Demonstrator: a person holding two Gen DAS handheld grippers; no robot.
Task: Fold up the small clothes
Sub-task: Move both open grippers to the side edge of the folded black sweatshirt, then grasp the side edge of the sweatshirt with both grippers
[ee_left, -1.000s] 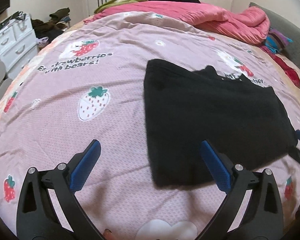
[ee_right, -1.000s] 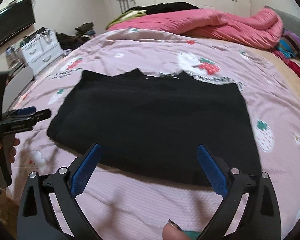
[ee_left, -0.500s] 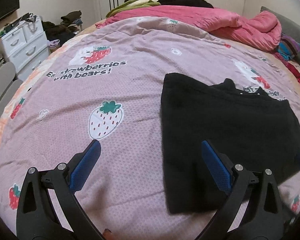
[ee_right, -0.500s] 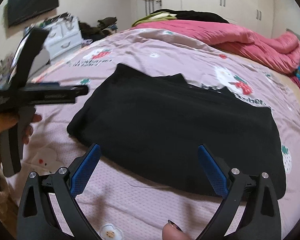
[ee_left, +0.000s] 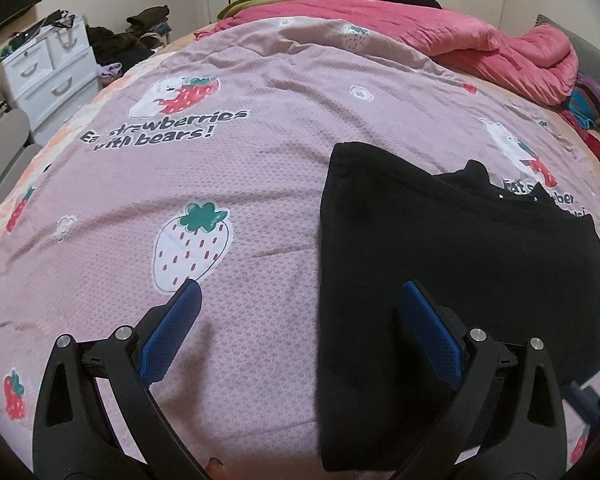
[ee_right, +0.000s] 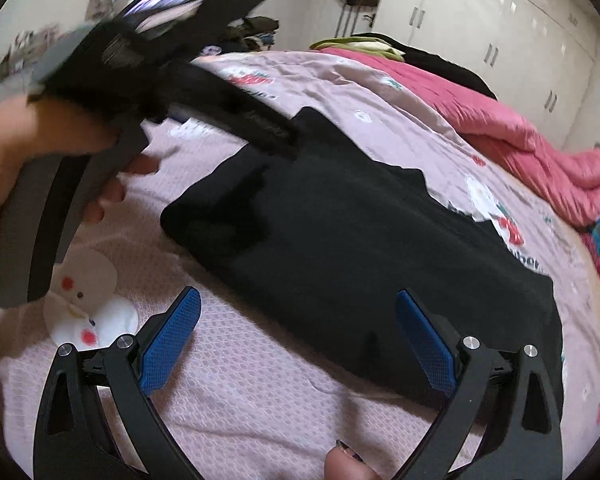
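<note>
Since a second ago I have swung my left gripper in over the black garment's left edge at 4 o'clock on the bedspread, right gripper at its near hem (both gaping, empty), so another fold seems imminent.

Each black gripper has blue textured pads and silver screws.

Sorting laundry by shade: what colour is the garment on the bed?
Plain black garment; the left wrist view shows it best.
</note>
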